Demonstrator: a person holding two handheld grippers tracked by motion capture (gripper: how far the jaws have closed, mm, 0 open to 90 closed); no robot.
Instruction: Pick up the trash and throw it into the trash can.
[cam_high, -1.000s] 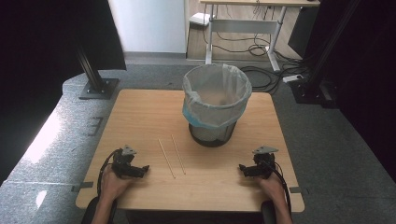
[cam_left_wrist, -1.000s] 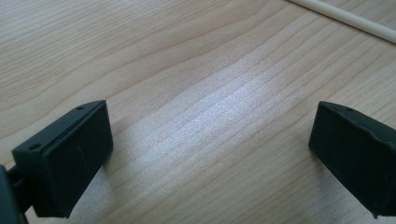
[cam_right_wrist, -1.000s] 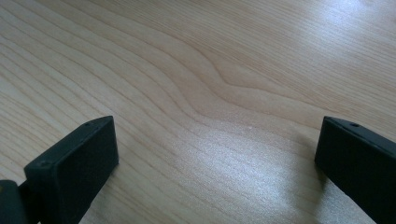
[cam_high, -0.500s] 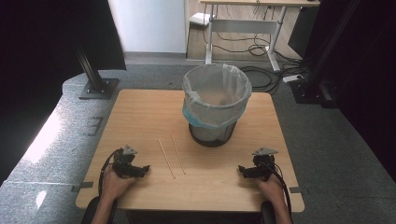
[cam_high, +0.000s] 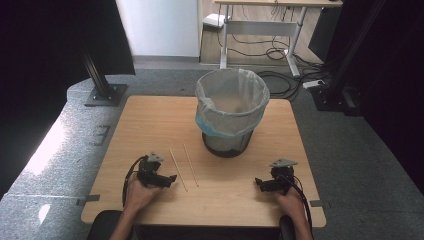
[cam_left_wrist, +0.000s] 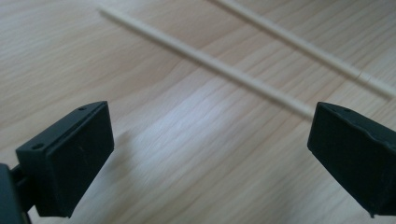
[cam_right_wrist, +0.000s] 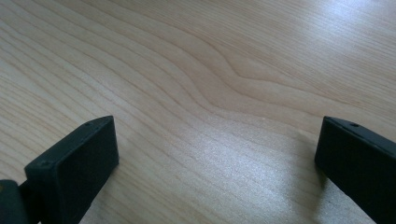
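No words, labels, brand names or numbers can be read anywhere in these views. The wooden table (cam_high: 150, 120), the two thin sticks (cam_high: 184, 168) ahead of the left gripper (cam_high: 172, 178), and the lined wire bin (cam_high: 231, 111) beyond both grippers all carry no legible marking.

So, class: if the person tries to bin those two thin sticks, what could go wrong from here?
1. The two thin sticks lie flat on the wooden table, so the left gripper, jaws open wide, may slip off or snap one.
2. They lie side by side, so one may get nudged away.
3. The lined wire bin looks light and might tip if bumped.
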